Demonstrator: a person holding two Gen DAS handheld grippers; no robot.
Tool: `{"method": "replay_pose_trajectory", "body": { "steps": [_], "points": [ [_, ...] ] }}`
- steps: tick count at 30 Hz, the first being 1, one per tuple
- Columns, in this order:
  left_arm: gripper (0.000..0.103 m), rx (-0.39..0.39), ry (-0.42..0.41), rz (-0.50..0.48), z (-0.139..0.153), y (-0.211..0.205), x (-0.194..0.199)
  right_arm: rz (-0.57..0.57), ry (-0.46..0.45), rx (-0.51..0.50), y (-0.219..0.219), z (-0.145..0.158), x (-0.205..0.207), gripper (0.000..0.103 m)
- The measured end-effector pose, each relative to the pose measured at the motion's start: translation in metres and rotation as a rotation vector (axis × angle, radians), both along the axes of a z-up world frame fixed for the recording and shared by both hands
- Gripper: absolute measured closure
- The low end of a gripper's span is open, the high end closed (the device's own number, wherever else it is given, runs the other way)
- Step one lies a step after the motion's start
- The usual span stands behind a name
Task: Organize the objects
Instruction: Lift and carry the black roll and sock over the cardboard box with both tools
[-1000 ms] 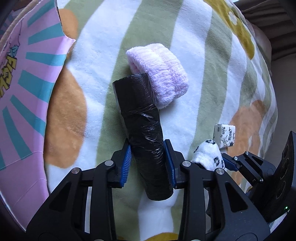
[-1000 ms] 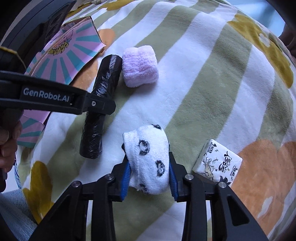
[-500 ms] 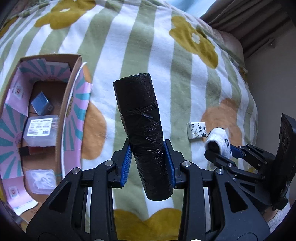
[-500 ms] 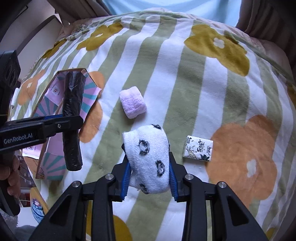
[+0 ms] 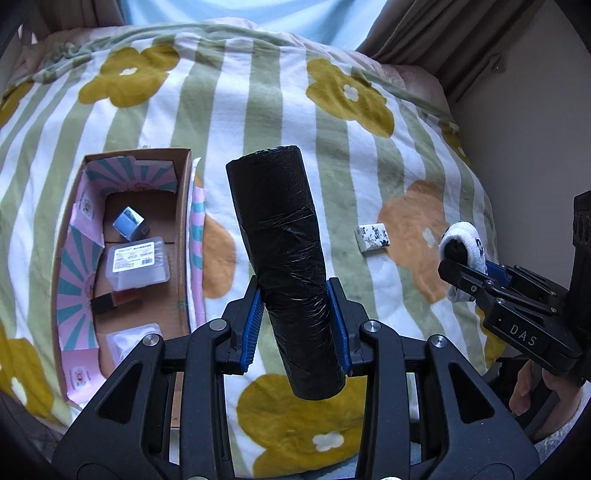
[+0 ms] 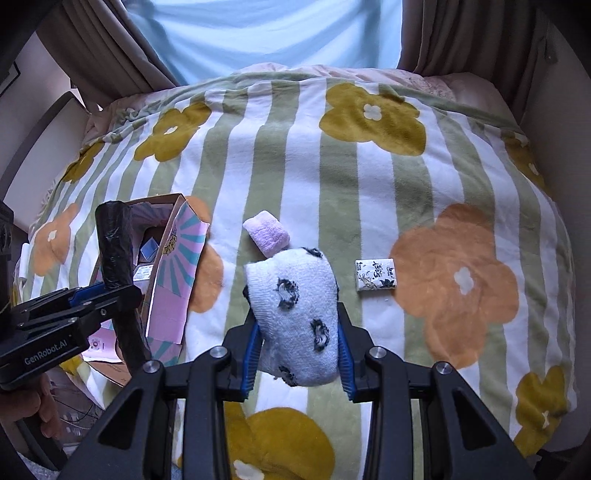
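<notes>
My left gripper is shut on a black plastic roll and holds it high above the bed, right of the open cardboard box. The roll also shows in the right wrist view, over the box. My right gripper is shut on a white rolled sock with black spots, held above the blanket; it shows at the right of the left wrist view. A pink rolled cloth and a small patterned tissue pack lie on the blanket.
The box holds a clear plastic case, a small blue-grey cube, a dark item and a clear bag. The striped flower blanket covers the bed. Curtains hang behind.
Both grippers rose well above the bed with their loads. The black roll came off the blanket and moved left toward the box. The pink cloth stayed on the blanket.
</notes>
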State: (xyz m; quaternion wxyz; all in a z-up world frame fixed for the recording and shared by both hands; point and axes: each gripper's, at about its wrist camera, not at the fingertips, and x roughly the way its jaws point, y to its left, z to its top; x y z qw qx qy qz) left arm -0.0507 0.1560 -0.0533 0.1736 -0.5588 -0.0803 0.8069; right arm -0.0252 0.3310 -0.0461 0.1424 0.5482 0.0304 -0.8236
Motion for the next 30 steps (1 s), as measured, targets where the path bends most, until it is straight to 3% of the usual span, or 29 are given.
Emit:
{"method": "replay_pose_trajectory", "body": {
  "steps": [11, 18, 30],
  "points": [
    [0.073, -0.021, 0.032, -0.041, 0.004, -0.004, 0.029, -0.052, 0.024, 0.01, 0.002, 0.007, 0.029, 0.07],
    [0.073, -0.019, 0.058, -0.023, 0.016, -0.014, 0.039, -0.019, 0.038, 0.02, -0.01, 0.016, 0.035, 0.07],
    [0.073, -0.031, 0.078, 0.173, 0.028, -0.088, 0.065, 0.201, 0.063, 0.009, -0.082, 0.028, 0.036, 0.07]
  ]
}}
